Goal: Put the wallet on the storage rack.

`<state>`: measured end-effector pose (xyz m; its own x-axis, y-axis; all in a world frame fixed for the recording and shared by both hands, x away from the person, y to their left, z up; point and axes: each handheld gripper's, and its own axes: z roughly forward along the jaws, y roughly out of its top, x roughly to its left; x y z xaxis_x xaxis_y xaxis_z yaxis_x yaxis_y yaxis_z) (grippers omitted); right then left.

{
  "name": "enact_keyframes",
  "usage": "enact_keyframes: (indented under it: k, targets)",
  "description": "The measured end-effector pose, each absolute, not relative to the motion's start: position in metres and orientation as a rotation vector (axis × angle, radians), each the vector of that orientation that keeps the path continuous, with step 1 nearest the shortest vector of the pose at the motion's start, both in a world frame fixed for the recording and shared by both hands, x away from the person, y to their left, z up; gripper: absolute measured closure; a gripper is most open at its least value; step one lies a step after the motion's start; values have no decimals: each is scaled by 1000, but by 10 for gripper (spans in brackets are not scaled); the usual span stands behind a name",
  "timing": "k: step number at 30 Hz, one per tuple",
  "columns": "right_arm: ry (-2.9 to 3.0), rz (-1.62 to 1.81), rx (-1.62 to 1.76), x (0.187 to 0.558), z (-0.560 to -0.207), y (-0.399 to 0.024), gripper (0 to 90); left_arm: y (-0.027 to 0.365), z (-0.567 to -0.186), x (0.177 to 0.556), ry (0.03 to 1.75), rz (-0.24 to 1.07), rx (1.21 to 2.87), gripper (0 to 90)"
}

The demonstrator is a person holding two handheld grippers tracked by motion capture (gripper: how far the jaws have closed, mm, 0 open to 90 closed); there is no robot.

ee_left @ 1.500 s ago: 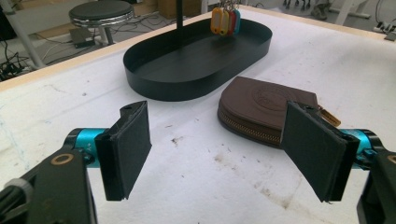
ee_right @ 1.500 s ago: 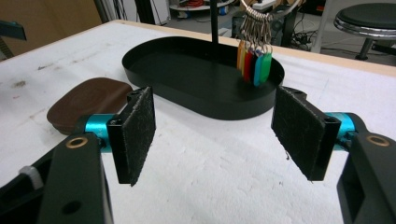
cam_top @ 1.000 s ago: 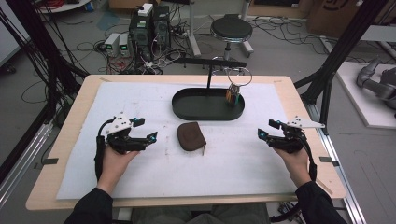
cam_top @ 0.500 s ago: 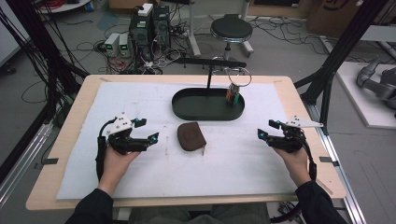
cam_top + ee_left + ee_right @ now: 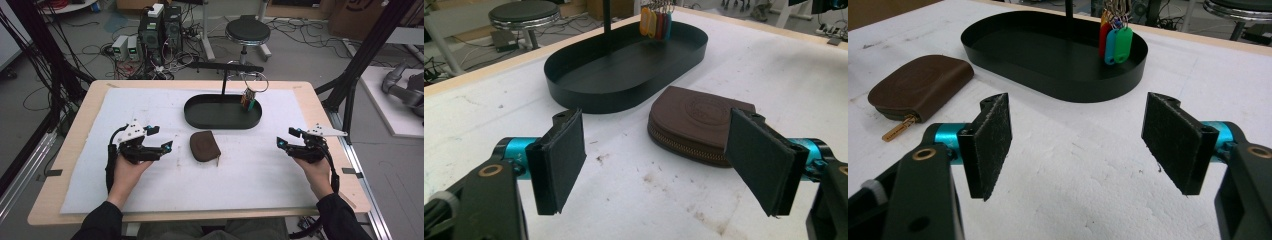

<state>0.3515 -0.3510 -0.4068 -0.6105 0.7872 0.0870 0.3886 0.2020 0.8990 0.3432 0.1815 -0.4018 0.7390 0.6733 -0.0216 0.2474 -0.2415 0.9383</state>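
With both hand-held grippers spread and empty, the left hand-held gripper (image 5: 167,146) nearest the brown zip pouch (image 5: 204,146) could shove that soft pouch across the worktop (image 5: 150,105) instead of pinching it.

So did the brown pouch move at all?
No. The pouch sits in the same spot just in front of the black tray, untouched.

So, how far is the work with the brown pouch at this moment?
Nothing looks done yet. The brown zip pouch lies closed on the white mat, in front of the black oval tray. The left gripper is open and points at the pouch without touching it; the right gripper is open and farther away. Reaching and gripping the pouch is still left.
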Motion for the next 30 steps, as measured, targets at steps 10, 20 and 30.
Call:
enact_keyframes:
  k: [10,20,30]
  targets:
    - [2090,1376,1098,353,-408,-353,288,168,-403,354,724,428,1849,243]
    - [2099,1369,1095,354,-408,-352,288,158,-402,369,775,346,1843,256]
    - [2104,1365,1082,355,-409,-351,290,129,-415,395,871,262,1890,317]
